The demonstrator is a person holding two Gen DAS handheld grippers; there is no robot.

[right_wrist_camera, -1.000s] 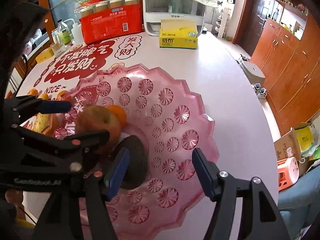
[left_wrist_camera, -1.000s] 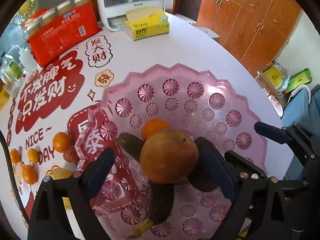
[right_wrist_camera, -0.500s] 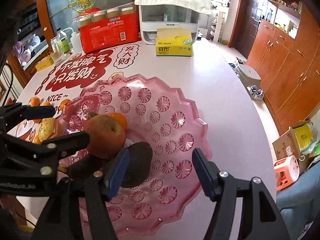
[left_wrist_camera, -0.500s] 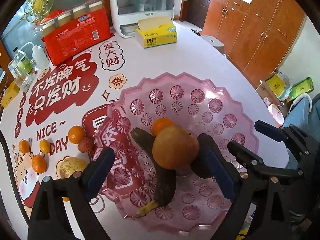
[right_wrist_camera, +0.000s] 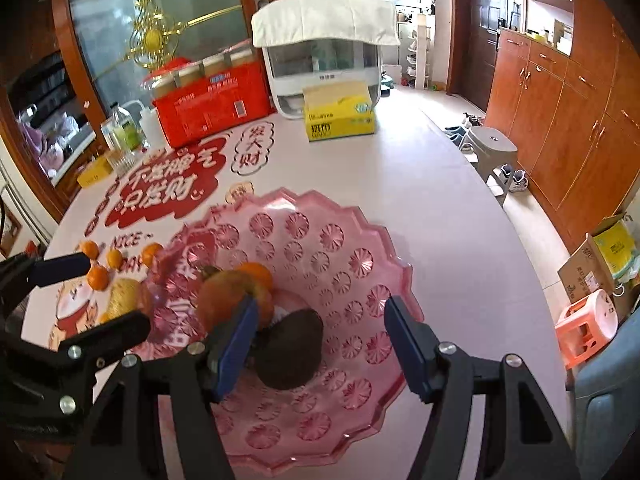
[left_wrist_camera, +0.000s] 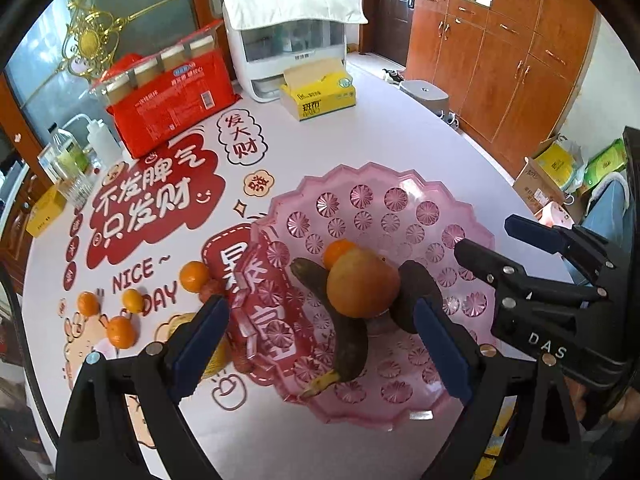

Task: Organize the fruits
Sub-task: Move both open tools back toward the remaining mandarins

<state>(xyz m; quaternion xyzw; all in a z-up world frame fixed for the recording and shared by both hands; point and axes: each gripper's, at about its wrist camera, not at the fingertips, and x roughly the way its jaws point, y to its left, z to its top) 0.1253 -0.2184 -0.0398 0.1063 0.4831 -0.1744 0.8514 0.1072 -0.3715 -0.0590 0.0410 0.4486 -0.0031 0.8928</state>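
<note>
Below my wide-spread left jaws the pink scalloped bowl (left_wrist_camera: 400, 200) holds a round orange-brown fruit (left_wrist_camera: 362, 284) atop a blackened banana (left_wrist_camera: 344, 336), a mandarin (left_wrist_camera: 338, 252) behind, a dark avocado (right_wrist_camera: 290, 354) under my right jaws. Four mandarins (left_wrist_camera: 120, 332) lie outside, left.

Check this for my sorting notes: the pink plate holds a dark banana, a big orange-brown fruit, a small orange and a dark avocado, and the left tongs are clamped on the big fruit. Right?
Not quite. The left tongs stand open and hold nothing: in the left wrist view the big orange-brown fruit rests on the dark banana in the pink plate, beside the small orange and dark avocado.
</note>
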